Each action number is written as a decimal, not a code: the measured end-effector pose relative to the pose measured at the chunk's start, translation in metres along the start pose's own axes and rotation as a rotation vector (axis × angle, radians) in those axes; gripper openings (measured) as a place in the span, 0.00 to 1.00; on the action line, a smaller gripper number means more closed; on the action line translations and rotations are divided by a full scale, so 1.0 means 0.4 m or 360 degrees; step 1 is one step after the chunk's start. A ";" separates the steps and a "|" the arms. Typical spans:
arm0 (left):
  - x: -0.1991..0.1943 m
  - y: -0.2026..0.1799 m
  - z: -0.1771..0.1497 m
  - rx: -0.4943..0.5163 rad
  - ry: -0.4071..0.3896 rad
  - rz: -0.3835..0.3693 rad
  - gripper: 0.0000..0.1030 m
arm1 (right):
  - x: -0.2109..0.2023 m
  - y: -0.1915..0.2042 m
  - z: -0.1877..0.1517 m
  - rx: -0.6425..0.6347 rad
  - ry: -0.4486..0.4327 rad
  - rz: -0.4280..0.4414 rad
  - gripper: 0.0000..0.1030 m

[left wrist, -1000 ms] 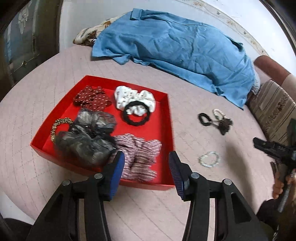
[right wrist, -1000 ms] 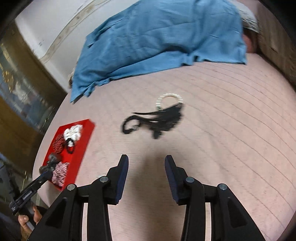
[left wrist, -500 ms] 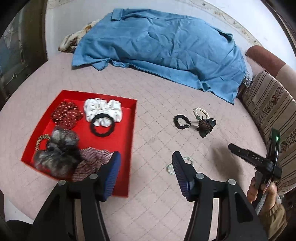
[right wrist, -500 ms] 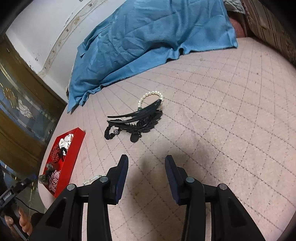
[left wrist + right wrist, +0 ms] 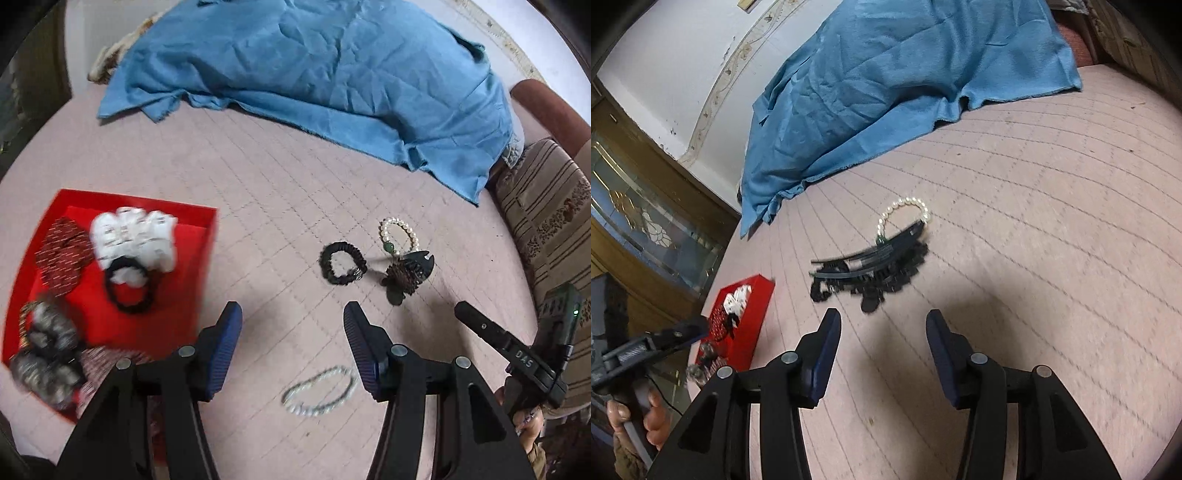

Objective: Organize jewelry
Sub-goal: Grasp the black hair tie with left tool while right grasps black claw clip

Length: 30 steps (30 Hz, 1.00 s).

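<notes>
L gripper (image 5: 292,325), jaws apart & empty, hovers over pale beaded bracelet (image 5: 320,390); R gripper (image 5: 882,334), empty & opening, nears black hair comb (image 5: 870,256): both likely need lowering to grasp.

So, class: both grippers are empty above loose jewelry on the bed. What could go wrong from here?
1. The pearl bracelet touches the black hair comb, so lifting one might drag the other.
2. The pale bead bracelet lies flat on the quilted cover; the left gripper fingers might pinch fabric instead.
</notes>
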State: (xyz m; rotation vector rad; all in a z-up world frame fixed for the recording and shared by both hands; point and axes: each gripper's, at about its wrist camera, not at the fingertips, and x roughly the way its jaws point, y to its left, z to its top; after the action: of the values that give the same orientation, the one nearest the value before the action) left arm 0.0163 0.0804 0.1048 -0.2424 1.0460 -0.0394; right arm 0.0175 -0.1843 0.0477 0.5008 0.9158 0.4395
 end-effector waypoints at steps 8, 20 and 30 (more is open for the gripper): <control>0.165 -0.049 0.065 0.0006 0.0113 0.0003 0.43 | 0.089 -0.018 0.071 0.0130 0.0046 0.0164 0.50; 0.303 -0.112 0.113 0.0152 0.0165 0.0163 0.36 | 0.165 -0.061 0.102 0.0288 0.0096 0.0235 0.40; 0.253 -0.123 0.102 0.0141 0.0125 0.0100 0.06 | 0.152 -0.036 0.115 0.0247 0.0083 0.0277 0.05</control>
State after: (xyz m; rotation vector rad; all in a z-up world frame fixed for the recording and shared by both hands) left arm 0.1064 0.0248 0.0488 -0.1280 1.1270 -0.0387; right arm 0.0905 -0.1720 0.0244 0.7171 0.9646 0.5440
